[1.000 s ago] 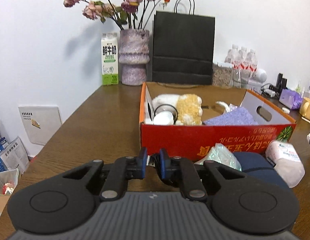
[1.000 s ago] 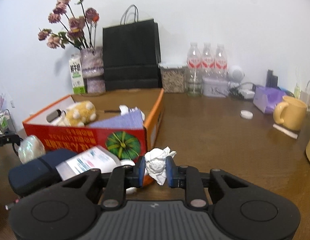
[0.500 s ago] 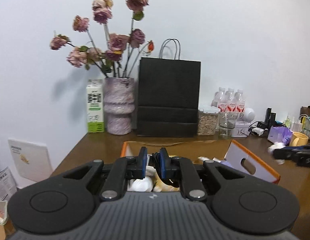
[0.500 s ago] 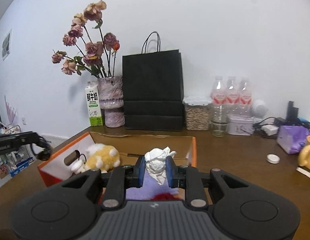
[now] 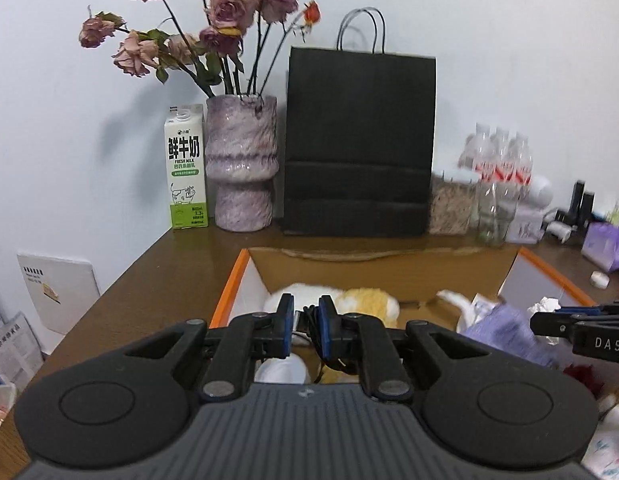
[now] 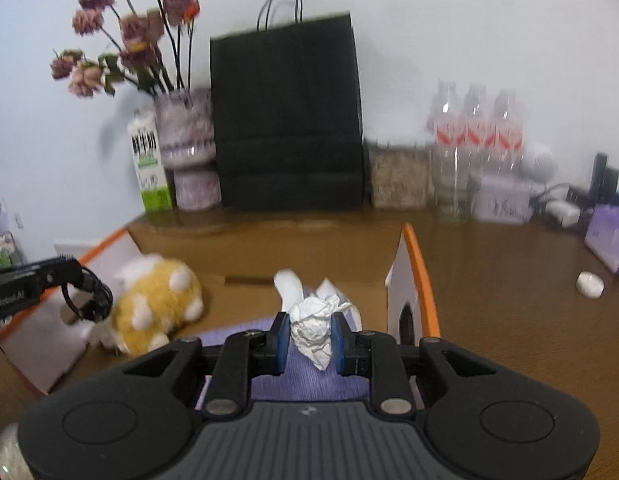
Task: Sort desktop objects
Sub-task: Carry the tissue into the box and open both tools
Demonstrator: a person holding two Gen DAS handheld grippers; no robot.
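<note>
Over the open box (image 6: 419, 264), the right tool (image 6: 308, 339) is clamped on a crumpled tissue (image 6: 314, 320), light, soft, crushable. The left tool (image 5: 305, 330) pinches a thin black cable (image 5: 310, 322), limp; grip mid-loop.

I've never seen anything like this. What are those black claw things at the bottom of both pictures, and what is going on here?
No robot here: a person holds one hand-held gripper in each hand, and each carries a camera looking along its two fingers. One picture comes from the left hand-held gripper, the other from the right hand-held gripper. Both are over an orange-edged cardboard box on a wooden table. In the box lie a yellow plush toy and a purple cloth. The right one pinches a crumpled white tissue; the left one grips a thin black cable. At the back stand a black paper bag, a vase of dried roses and a milk carton.
</note>
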